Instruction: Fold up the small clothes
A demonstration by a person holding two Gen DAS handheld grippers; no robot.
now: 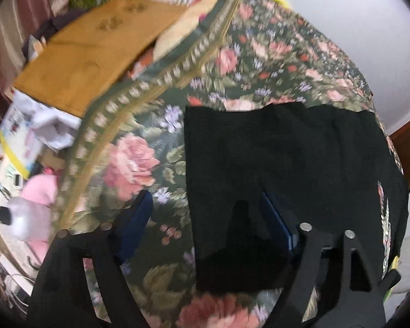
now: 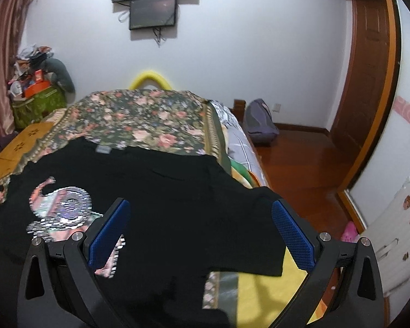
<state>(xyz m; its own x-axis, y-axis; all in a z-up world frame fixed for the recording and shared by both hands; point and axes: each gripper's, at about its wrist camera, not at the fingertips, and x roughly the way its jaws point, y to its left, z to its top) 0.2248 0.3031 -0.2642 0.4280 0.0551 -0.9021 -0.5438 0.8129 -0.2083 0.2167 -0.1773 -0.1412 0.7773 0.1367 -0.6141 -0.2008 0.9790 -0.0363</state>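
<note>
A small black T-shirt with a shiny sequin picture (image 2: 155,191) was spread flat on the flowery green bedspread (image 1: 139,164), near its right edge. The left gripper (image 1: 207,218) and the right gripper (image 2: 202,229) were held apart over it, gripping nothing.

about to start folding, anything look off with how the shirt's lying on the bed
The black t-shirt is not fully on the floral bedspread: its right sleeve hangs past the bed's edge over a yellow cloth. Otherwise it lies fairly flat, sequin print up. Nothing looks damaged.
</note>
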